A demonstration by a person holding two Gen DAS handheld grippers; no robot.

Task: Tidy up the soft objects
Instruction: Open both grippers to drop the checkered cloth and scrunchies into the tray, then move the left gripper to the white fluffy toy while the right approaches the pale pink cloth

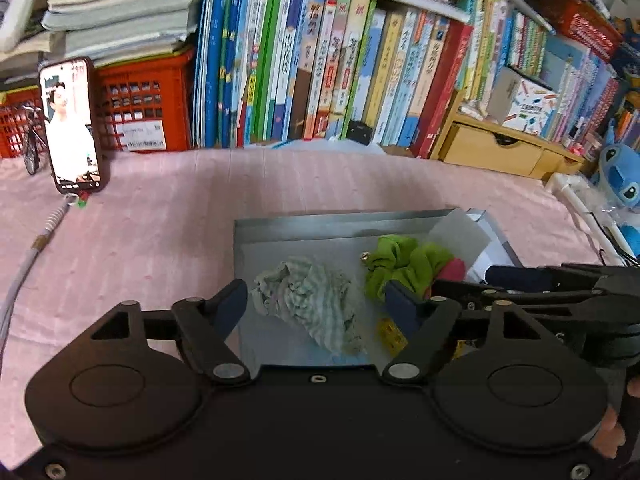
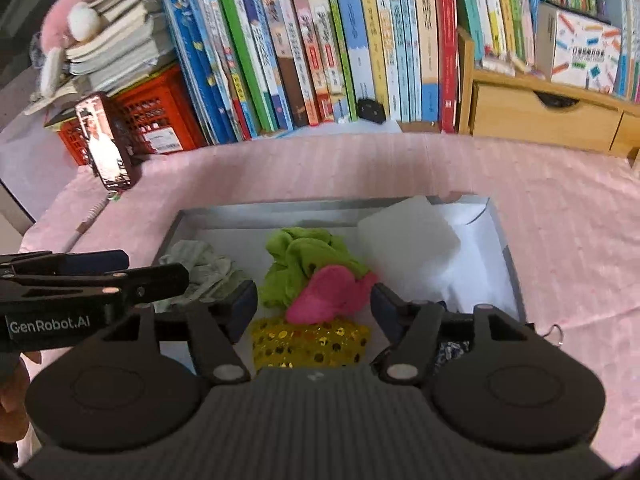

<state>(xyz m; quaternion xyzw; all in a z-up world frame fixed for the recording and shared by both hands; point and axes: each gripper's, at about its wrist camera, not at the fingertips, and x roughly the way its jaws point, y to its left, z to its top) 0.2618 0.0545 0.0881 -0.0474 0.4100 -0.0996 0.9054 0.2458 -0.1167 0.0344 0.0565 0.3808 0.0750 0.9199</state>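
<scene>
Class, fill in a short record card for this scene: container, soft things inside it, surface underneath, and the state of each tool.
container: shallow grey box
contents: striped pale-green cloth; lime-green scrunchie; pink fabric piece; yellow sequinned pouch; white foam sheet
surface: pink bedspread
left tool: open, empty
right tool: open, empty

We see the soft things gathered inside a shallow grey box (image 2: 506, 240) on the pink cover. Toward the box's left wall lies a crumpled cloth with pale green and white stripes (image 1: 308, 300). Near the box's middle sits a bunched lime-green cloth (image 2: 298, 258), and a bright pink piece (image 2: 332, 294) rests against its near side, touching it. Just in front of the pink piece, toward the box's near edge, lies a yellow sequinned item (image 2: 310, 344), flat. In the box's right part a white foam-like pad (image 2: 408, 248) lies tilted over white paper.
</scene>
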